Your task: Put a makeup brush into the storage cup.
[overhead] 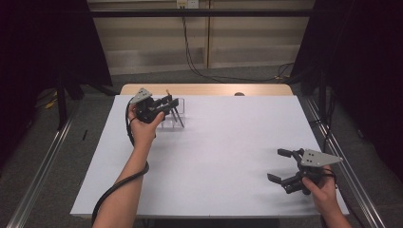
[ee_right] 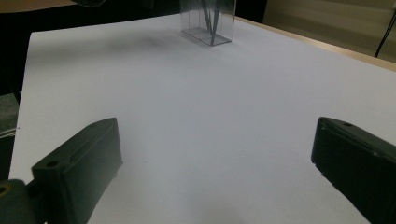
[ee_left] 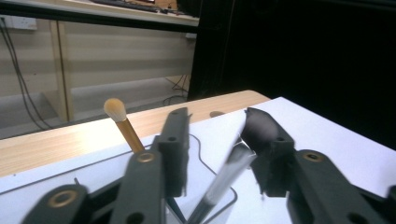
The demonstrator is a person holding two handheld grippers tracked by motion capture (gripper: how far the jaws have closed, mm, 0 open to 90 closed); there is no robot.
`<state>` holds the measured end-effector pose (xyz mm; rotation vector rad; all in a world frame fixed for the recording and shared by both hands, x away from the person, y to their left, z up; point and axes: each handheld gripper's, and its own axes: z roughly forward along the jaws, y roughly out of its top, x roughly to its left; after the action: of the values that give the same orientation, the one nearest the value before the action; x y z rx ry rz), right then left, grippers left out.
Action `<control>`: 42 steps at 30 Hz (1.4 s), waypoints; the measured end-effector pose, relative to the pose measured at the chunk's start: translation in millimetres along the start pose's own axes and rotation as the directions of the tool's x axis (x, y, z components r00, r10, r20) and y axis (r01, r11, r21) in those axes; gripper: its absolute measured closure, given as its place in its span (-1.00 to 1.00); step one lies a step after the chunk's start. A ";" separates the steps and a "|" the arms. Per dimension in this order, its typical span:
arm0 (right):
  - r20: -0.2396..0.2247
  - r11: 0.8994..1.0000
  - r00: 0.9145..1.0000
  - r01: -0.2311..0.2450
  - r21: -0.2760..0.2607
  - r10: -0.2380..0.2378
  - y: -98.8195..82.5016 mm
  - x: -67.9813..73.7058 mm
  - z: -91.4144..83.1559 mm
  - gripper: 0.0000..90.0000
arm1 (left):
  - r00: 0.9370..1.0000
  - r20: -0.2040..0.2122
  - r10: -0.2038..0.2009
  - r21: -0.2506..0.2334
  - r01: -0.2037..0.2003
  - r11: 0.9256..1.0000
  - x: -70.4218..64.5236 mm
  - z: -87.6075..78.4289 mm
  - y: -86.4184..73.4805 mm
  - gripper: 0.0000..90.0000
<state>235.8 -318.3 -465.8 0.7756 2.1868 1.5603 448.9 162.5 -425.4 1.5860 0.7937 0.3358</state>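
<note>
Closest to me in the left gripper view are my left gripper's (ee_left: 212,135) two black jaws, parted, with a dark-bristled, silver-ferruled brush (ee_left: 232,167) leaning up through the gap. I see no pad pressing on it, so I read this as let go, not held. The brush stands with its handle down in the clear holder (ee_left: 219,205), next to a tan-tipped brush (ee_left: 122,123) with a wooden handle leaning off the other way.

From the high view the left gripper (overhead: 165,103) hangs right over that clear holder (overhead: 177,114) at the far left of the white table (overhead: 223,156). My right gripper (overhead: 281,166) sits well apart at the near right, jaws wide and empty, over bare tabletop.

Here's what worries me. The jaws bracket the dark brush closely, so if I pull away sideways rather than straight up, a jaw will likely catch the ferrule and drag the brush out, or lever the holder over. That holder looks light and stands near the table's far edge, and both brushes lean, so a nudge could tip the lot. The other brush stands just beside the near jaw too; I could knock it if I swing that way.
</note>
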 end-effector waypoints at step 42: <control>0.005 1.000 1.000 0.005 0.003 -0.005 0.5 3.3 -0.5 -0.98 | 0.997 0.071 0.041 -0.009 -0.040 0.999 -17.6 -34.4 -9.8 -0.89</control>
<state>233.0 -316.5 -465.1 0.7731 2.1864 1.5518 411.7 176.8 -424.3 1.5997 0.7058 0.3098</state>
